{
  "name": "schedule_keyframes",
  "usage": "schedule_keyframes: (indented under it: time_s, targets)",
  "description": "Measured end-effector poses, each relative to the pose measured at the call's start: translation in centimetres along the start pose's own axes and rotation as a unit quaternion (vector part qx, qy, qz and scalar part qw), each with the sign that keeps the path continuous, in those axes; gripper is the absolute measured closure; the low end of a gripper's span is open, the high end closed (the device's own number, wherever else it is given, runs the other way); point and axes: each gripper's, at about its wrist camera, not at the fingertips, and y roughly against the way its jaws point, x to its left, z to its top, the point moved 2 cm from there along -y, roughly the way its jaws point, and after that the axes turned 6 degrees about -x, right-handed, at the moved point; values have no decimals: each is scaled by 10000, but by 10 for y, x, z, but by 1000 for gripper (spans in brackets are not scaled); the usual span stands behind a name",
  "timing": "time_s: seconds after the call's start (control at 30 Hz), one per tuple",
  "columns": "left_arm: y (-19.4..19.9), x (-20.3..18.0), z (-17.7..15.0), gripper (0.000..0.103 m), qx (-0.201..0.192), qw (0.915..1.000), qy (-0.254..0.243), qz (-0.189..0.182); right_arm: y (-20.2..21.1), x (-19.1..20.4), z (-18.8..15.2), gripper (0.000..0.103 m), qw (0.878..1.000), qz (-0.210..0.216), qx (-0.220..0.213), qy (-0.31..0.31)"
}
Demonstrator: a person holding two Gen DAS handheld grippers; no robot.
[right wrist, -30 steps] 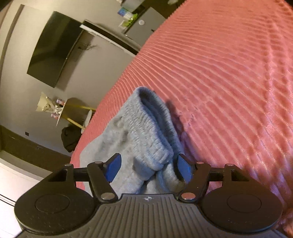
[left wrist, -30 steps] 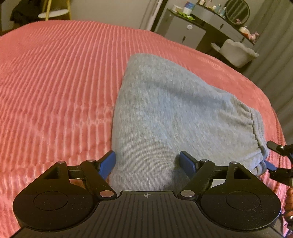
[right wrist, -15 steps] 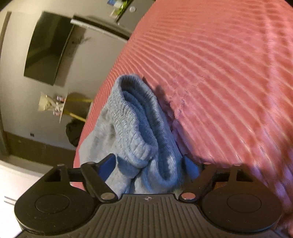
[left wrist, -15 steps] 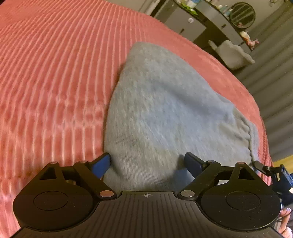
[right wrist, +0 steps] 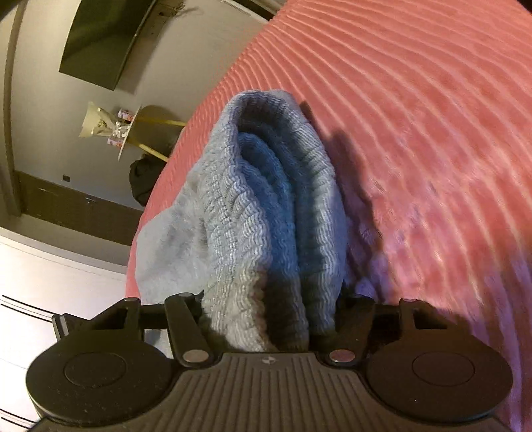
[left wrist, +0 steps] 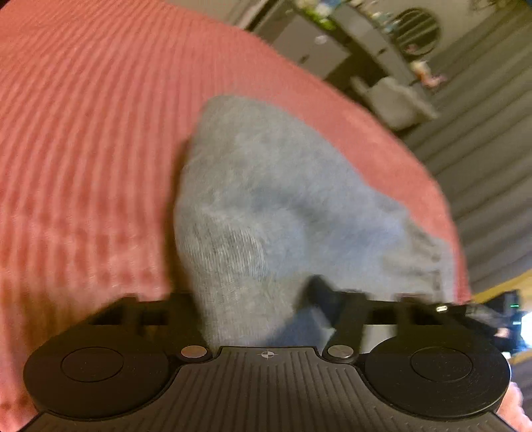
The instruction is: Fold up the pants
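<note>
The grey pants (left wrist: 276, 186) lie folded on the pink ribbed bedspread (left wrist: 83, 133). My left gripper (left wrist: 256, 292) is closing on their near edge, and the cloth bunches into a ridge between the jaws; its left fingertip is hidden behind the fabric. In the right wrist view, the ribbed waistband end of the pants (right wrist: 266, 186) stands up in thick folds on the bedspread (right wrist: 415, 116). My right gripper (right wrist: 269, 299) is closing on those folds, which fill the whole gap between its fingers and hide the pads.
A dark dresser with a round mirror (left wrist: 419, 31), a pale chair (left wrist: 392, 103) and grey curtains (left wrist: 492, 159) stand past the bed's far edge. Beyond the other edge are a wall-hung screen (right wrist: 103, 43), a small round table (right wrist: 129, 133) and a dark bag (right wrist: 146, 179).
Both grippers moved forward and down onto the pants, spread wider, then narrowed around the fabric. The cloth now rises bunched between each pair of jaws.
</note>
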Motion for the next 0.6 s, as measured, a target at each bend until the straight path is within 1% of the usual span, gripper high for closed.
schedule_keyframes:
  time_s: [0.03, 0.07, 0.1, 0.13, 0.2, 0.23, 0.27, 0.3, 0.33, 0.37, 0.4, 0.43, 0.5, 0.6]
  targets:
    - [-3, 2, 1, 50, 19, 10000, 50, -56, -1, 1, 1, 43, 10000, 25, 40, 52]
    - [-7, 4, 1, 46, 66, 9999, 67, -68, -2, -2, 2, 43, 9999, 62, 90, 23]
    - [-12, 5, 1, 39, 106, 9999, 54, -111, -3, -5, 4, 40, 9997, 145, 146, -107]
    - [-16, 5, 2, 34, 123, 9998, 57, -164, -1, -14, 5, 37, 9993, 230, 199, -230]
    - [-23, -2, 5, 30, 161, 9997, 78, -191, -7, -15, 10, 36, 9985, 236, 305, -392]
    - [-26, -7, 7, 42, 126, 9998, 21, -118, -9, -13, 11, 35, 9985, 195, 331, -391]
    - [-28, -10, 8, 46, 110, 9999, -52, -87, -11, -11, 11, 35, 9987, 114, 323, -367]
    - [-28, -12, 8, 55, 79, 9999, -88, -75, -12, -6, 10, 36, 9991, 19, 289, -319]
    - [-25, -13, 10, 64, 27, 9999, -59, -105, -11, 0, 9, 42, 9995, -108, 218, -187]
    - [-21, -12, 10, 68, -37, 9999, -15, -146, -9, 9, 6, 44, 9996, -233, 133, 42]
    - [-16, -12, 11, 72, -108, 9997, 19, -204, -7, 18, 4, 47, 9993, -288, 58, 221]
    - [-12, -15, 13, 73, -183, 9995, 16, -239, -3, 25, 4, 49, 9993, -230, -38, 303]
    - [-7, -23, 18, 73, -311, 9991, -63, -275, 3, 40, 8, 50, 9992, -73, -157, 371]
    - [0, -37, 35, 73, -509, 9980, -134, -345, 9, 70, 19, 51, 9966, 150, -411, 700]
